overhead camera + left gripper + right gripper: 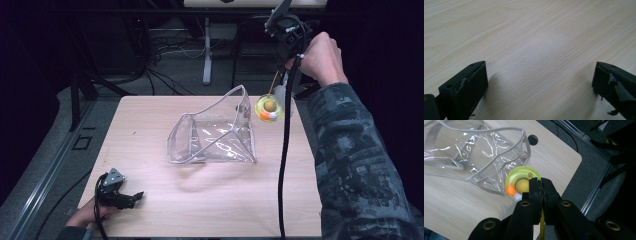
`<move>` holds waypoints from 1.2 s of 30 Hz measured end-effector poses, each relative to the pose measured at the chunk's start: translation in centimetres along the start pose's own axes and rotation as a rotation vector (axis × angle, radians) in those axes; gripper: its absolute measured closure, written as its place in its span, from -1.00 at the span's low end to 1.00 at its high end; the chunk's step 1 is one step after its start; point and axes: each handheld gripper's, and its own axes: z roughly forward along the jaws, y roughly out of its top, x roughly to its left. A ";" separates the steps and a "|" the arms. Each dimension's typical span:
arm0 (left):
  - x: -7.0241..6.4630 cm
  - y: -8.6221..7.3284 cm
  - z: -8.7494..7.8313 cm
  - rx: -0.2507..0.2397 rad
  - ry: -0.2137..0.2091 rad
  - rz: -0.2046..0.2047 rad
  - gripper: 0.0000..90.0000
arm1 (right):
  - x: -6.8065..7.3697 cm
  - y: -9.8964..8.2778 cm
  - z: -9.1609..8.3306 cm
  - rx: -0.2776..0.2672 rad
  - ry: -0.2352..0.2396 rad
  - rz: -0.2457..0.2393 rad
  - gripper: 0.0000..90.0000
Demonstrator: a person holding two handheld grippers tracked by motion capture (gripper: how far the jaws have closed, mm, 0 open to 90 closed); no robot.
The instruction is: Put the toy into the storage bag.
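A clear plastic pouch [215, 132] with a pale rim stands open on the wooden table [150, 115]. Beside its right edge a yellow-green disc toy [269, 108] with orange and white parts dangles on a yellow string. My right gripper [285, 64] is raised above the table's far right corner, shut on that string. In the right gripper view the shut jaws [541, 183] pinch the string, with the toy [520, 183] hanging below, next to the pouch [474, 150]. My left gripper [131, 197] rests open at the near left of the table; nothing lies between its jaws [540, 72].
A black cable [285, 150] trails from the right gripper down across the table's right side. The table has a round hole [533, 139] near its far corner. Beyond the far edge are table legs, cables and dark floor.
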 end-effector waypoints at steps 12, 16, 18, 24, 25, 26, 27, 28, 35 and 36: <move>0.0 0.0 0.0 0.001 -0.004 0.006 -0.99 | 0.7 1.1 -1.9 -0.033 -0.015 -0.026 0.95; 0.0 0.0 0.0 -0.001 -0.003 0.005 -0.99 | 1.1 1.6 -2.7 -0.058 -0.003 -0.027 0.95; 0.0 0.0 0.0 -0.002 -0.003 0.004 -0.99 | 1.4 2.0 -3.1 -0.075 0.005 -0.030 0.95; 0.0 0.0 0.0 -0.001 -0.005 0.004 -0.99 | 2.4 3.2 -4.0 -0.099 0.010 -0.051 0.95; 0.0 0.0 0.0 0.001 -0.005 0.003 -0.99 | 2.7 3.4 -4.1 -0.100 0.008 -0.059 0.95; 0.0 0.0 0.0 0.000 -0.005 0.003 -0.99 | 3.0 3.6 -4.1 -0.106 0.008 -0.063 0.95; 0.0 0.0 0.0 0.000 -0.005 0.003 -0.99 | 3.2 3.7 -4.1 -0.109 0.016 -0.066 0.95; 0.0 0.0 0.0 0.000 -0.004 0.003 -0.99 | 3.5 4.0 -4.2 -0.114 0.024 -0.068 0.95; 0.0 0.0 0.0 0.000 -0.005 0.003 -0.99 | 5.3 5.2 -4.5 -0.137 0.048 -0.102 0.95; 0.0 0.0 0.0 -0.001 -0.004 0.003 -0.99 | 5.5 5.3 -4.5 -0.137 0.051 -0.105 0.95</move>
